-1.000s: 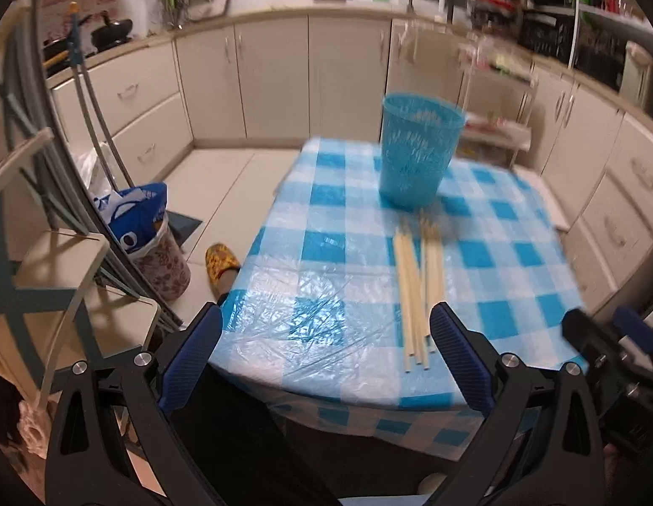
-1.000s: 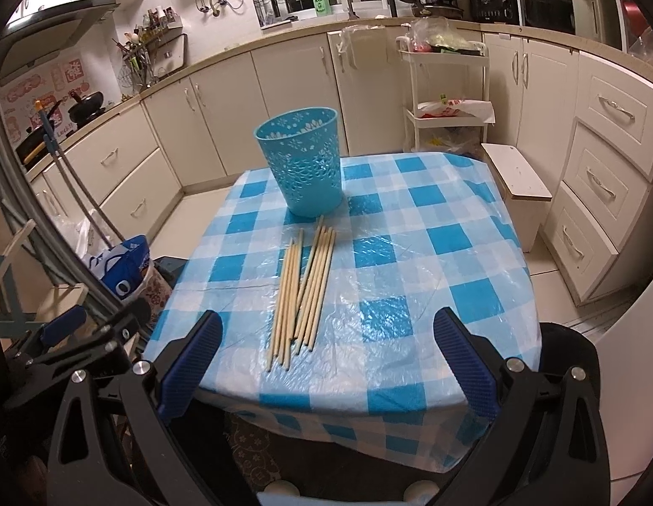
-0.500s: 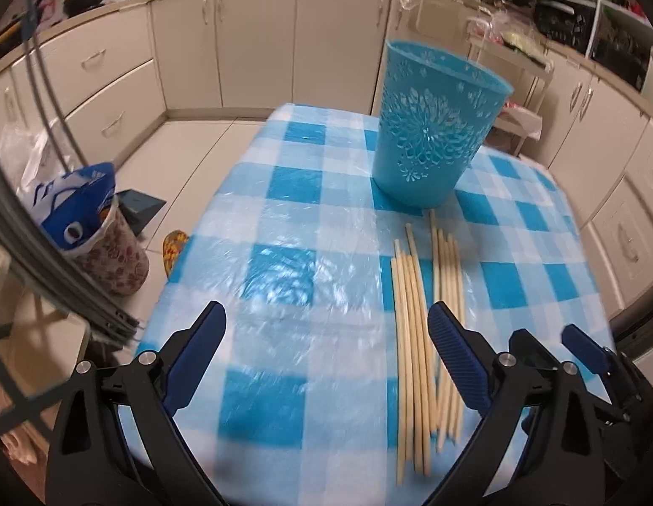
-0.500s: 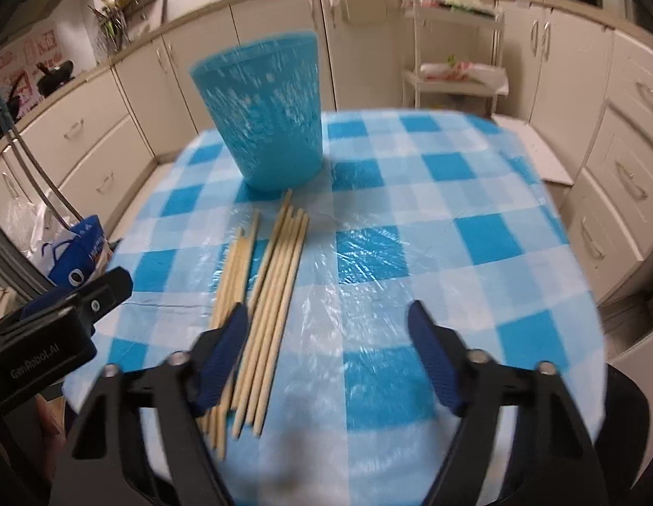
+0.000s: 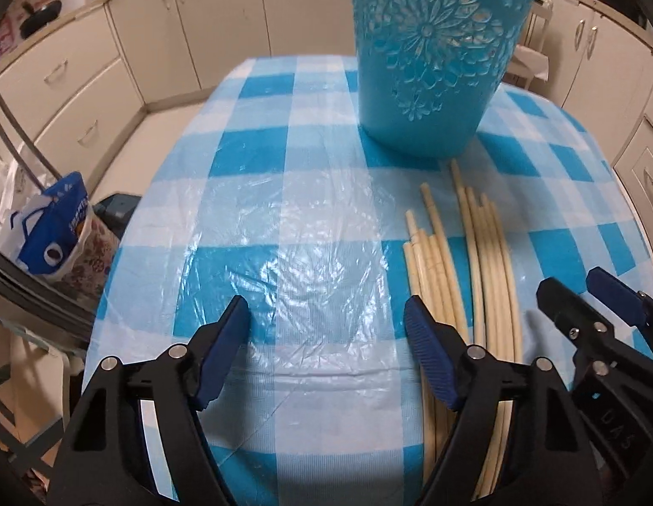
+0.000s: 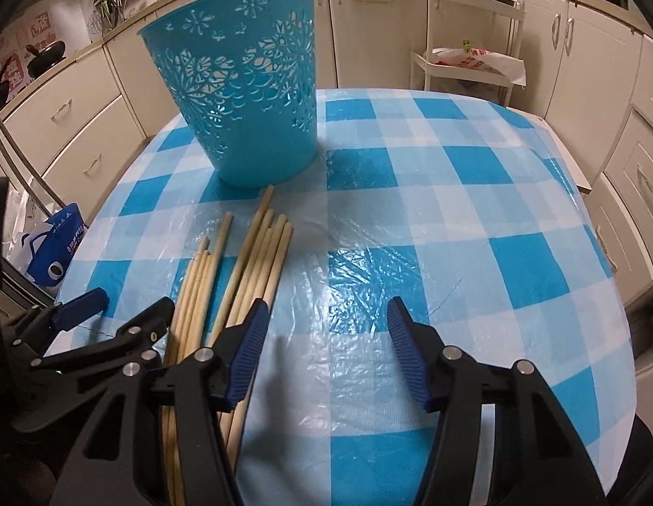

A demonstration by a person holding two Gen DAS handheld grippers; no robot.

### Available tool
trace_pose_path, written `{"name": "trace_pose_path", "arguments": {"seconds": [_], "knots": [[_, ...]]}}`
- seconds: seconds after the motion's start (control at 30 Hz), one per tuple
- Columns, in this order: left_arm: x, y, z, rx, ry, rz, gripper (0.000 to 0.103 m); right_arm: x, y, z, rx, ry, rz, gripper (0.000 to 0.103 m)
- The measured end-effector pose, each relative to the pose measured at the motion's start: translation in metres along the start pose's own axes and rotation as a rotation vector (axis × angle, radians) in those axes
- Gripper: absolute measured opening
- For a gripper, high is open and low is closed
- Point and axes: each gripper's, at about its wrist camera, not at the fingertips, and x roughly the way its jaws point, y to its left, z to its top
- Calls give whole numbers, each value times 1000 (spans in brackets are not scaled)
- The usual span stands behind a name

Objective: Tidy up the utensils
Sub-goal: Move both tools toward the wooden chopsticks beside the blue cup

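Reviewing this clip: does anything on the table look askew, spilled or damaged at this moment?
Nothing is spilled or broken. The chopsticks lie loose on the checked tablecloth in two uneven bunches with staggered ends, not yet in the upright blue basket. The clear plastic cover over the cloth is wrinkled.
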Motion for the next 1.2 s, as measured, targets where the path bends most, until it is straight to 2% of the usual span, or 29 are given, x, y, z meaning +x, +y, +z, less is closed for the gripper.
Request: {"name": "trace_pose_path", "arguments": {"seconds": [0.23,1.03,1.2], "knots": [[-4,-1,1,-4,-13,-10,73,3,-5,-3,11,1,-11,63],[-7,-7,-3,8,-2,-55,72,8,-14,-4,31,3,-25,64],[-9,-5,-3,-18,6,-99,72,7,-16,-4,32,0,-26,65]]}}
